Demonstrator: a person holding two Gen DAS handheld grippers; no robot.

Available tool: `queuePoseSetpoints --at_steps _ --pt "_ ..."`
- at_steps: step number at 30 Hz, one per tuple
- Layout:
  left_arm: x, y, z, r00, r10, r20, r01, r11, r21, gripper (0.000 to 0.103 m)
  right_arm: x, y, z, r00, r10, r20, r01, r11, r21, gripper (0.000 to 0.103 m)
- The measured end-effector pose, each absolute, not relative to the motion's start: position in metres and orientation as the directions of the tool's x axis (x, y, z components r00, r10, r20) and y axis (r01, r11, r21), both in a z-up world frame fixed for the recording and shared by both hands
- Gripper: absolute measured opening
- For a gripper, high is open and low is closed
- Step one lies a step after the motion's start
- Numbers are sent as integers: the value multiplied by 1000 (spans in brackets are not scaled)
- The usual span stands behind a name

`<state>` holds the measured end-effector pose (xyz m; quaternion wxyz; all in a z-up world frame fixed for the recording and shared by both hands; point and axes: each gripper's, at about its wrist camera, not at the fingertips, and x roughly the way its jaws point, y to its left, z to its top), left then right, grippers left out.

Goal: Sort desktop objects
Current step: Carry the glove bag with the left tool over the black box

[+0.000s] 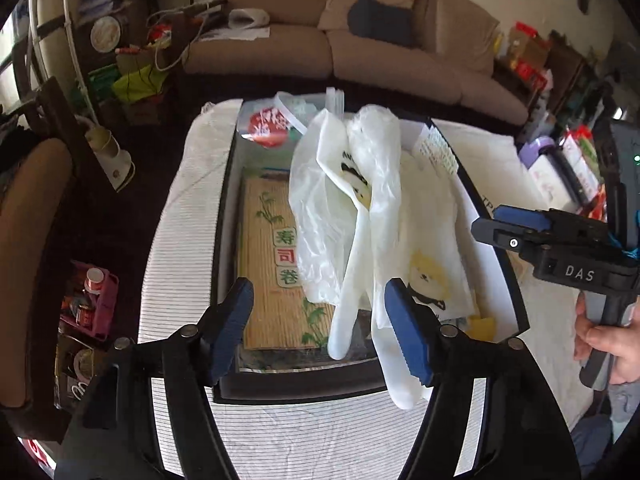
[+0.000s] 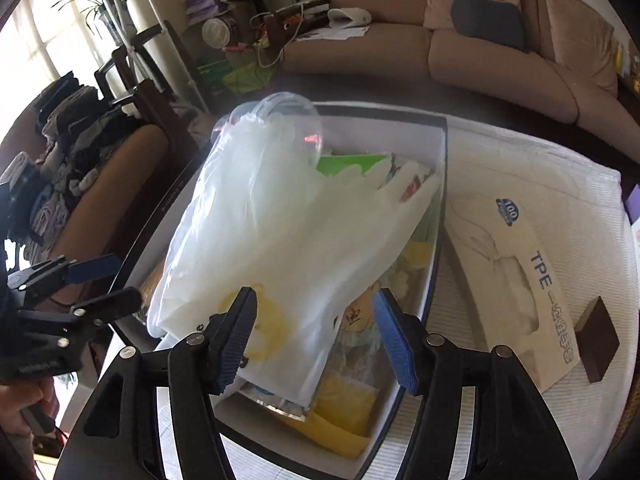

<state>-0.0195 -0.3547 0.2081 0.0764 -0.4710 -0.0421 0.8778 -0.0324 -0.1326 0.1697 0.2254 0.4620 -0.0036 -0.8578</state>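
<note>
left wrist view: left gripper (image 1: 320, 326) above the near end of a black-rimmed box (image 1: 224, 208) on a table under a striped white cloth (image 1: 180, 248). jaws parted, blue pads (image 1: 236, 324) well apart. a white disposable glove (image 1: 360, 240) draped down between them, one finger lying against the inner face of the right-hand pad; not pinched, so released. inside the box: bamboo sushi mat (image 1: 268, 264) flat along the left wall, crumpled clear plastic bag (image 1: 320, 200) piled in the middle with the glove over it, printed cartoon bag (image 1: 432, 276) toward the right wall, red-and-white round packet (image 1: 266, 128) at the far end. right gripper (image 1: 500, 228) seen side-on over the right edge of the box, held by a hand (image 1: 604, 340); nothing seen in it.

right wrist view: right gripper (image 2: 316, 336) over the near end of the same box (image 2: 440, 184). jaws parted, nothing clamped; the white glove (image 2: 304, 224) and plastic bag heap lying beyond and below, between the pads but apart from them. yellow item (image 2: 340, 400) at the near corner of the box. flat glove carton marked tpe (image 2: 516, 256) on the cloth just beside the right wall of the box, small dark brown block (image 2: 598, 340) resting on its near end. left gripper (image 2: 96, 284) at the left edge of the view, jaws apart, empty.
</note>
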Motion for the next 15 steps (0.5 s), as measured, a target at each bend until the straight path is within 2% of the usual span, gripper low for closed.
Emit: queuePoseSetpoints --at_steps 3,5,7,11,15 --pt "-22 -346 214 -546 230 -806 -130 -973 -189 65 -37 -139 195 -496 -462 -735 397 -874 282 64" --pt "-26 -326 209 -524 251 -814 -157 -968 -197 65 -42 -150 207 -494 -510 -705 413 -850 326 72" --pt "-24 -310 196 -504 246 -828 -173 -968 -182 65 -51 -169 215 -474 -539 -696 437 -830 346 76" --pt "-16 -303 182 -507 271 -818 -182 -961 -206 65 -95 -210 209 -425 -508 -749 468 -832 299 78" --pt "-20 -314 173 -500 287 -817 -156 -958 -241 65 -129 -244 181 -443 -328 -834 460 -882 103 78"
